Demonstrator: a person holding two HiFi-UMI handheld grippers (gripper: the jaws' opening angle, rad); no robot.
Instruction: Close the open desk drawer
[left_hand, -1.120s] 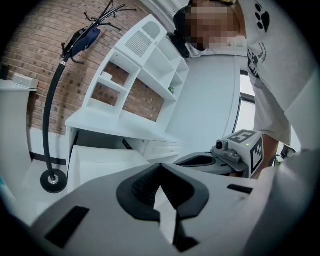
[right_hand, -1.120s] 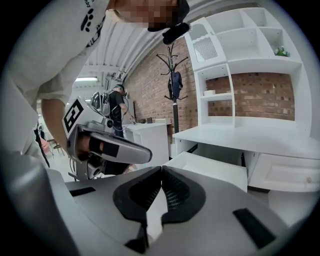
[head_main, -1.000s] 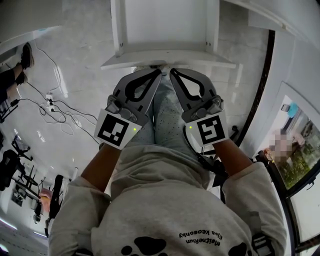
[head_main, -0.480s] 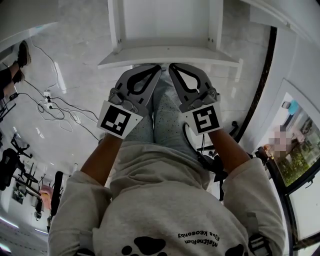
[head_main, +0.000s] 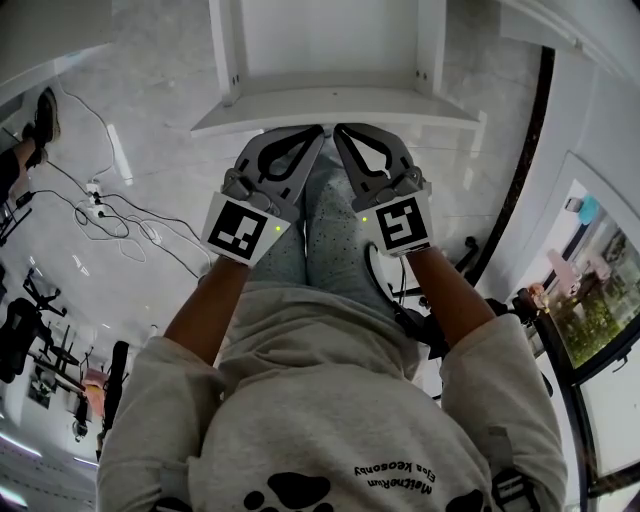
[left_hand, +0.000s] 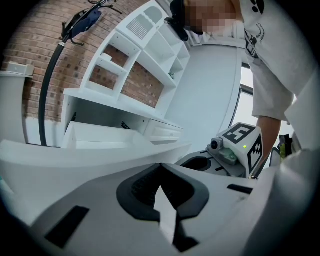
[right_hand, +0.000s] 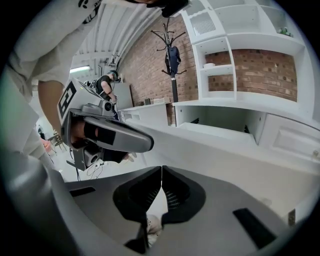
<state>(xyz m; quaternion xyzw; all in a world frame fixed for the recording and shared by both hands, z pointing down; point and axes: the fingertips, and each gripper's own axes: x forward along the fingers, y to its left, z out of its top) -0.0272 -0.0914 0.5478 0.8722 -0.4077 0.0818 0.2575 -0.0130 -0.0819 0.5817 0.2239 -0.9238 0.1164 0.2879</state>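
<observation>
Drawer (head_main: 330, 100): pulled open, front panel just ahead of both gripper tips, contact unclear | left gripper (head_main: 317, 131): jaws pressed together, nothing between | right gripper (head_main: 339, 130): jaws pressed together, nothing between, just beside left gripper

The left gripper (head_main: 314, 133) lies beside the right gripper (head_main: 341, 131), just before the drawer (head_main: 330, 105) — cables (head_main: 118, 214) far left.

Smooth matt white drawer (head_main: 335, 106), glossy pale floor (head_main: 160, 80).
</observation>
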